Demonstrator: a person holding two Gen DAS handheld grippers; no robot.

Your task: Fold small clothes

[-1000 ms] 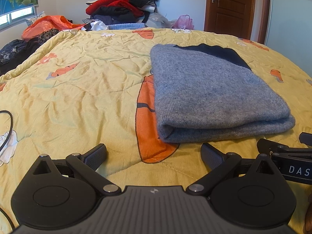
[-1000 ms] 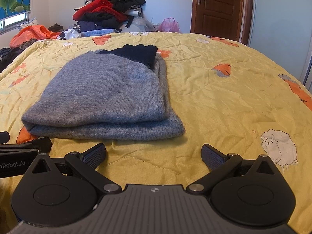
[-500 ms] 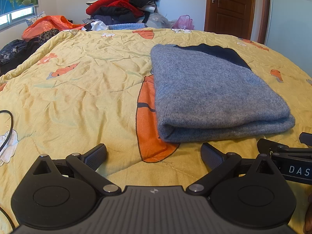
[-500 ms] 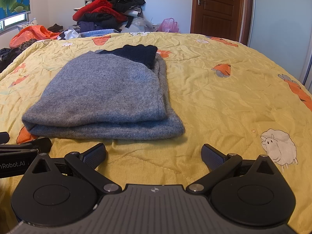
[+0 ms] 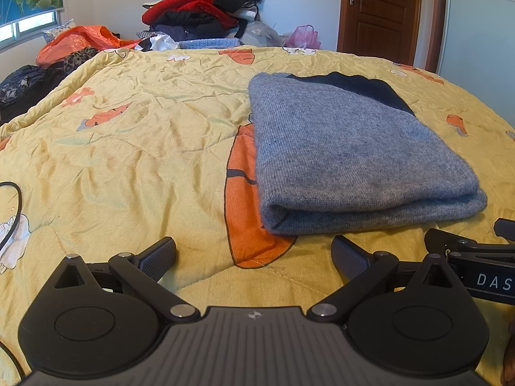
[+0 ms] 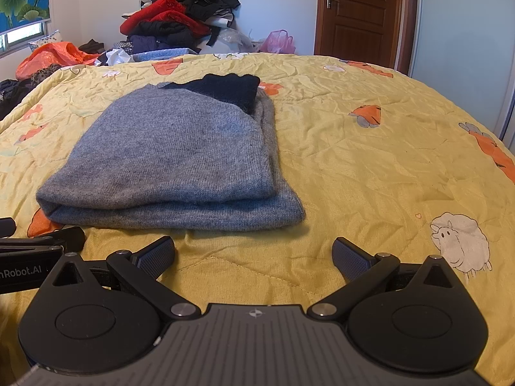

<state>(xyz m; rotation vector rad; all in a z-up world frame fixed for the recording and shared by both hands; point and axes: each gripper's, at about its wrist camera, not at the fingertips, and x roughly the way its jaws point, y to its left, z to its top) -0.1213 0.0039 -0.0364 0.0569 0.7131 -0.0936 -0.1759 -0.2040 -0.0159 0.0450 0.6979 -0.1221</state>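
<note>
1. The folded grey knitted sweater [image 5: 354, 151] with a dark navy ribbed part [image 6: 225, 88] showing at its far end lay flat on the yellow quilted bedspread with orange carrot and white sheep prints [image 5: 128, 160].
2. The left gripper [image 5: 254, 254] sat just short of the sweater's near folded edge, its jaws spread wide and holding nothing, apart from the cloth.
3. The right gripper [image 6: 254, 254] sat likewise near that edge, jaws wide and empty, beside the left one.
4. To either side of the sweater the bedspread lay bare and wrinkled, with open room out to its edges.
5. Beyond the sweater's far end, past the bed, stood a heap of red and black clothes [image 5: 199, 9], an orange plastic bag [image 5: 80, 40], a pink bag [image 6: 278, 41] and a brown wooden door [image 5: 379, 13].
6. A black cable [image 5: 14, 212] lay well to the sweater's left.
</note>
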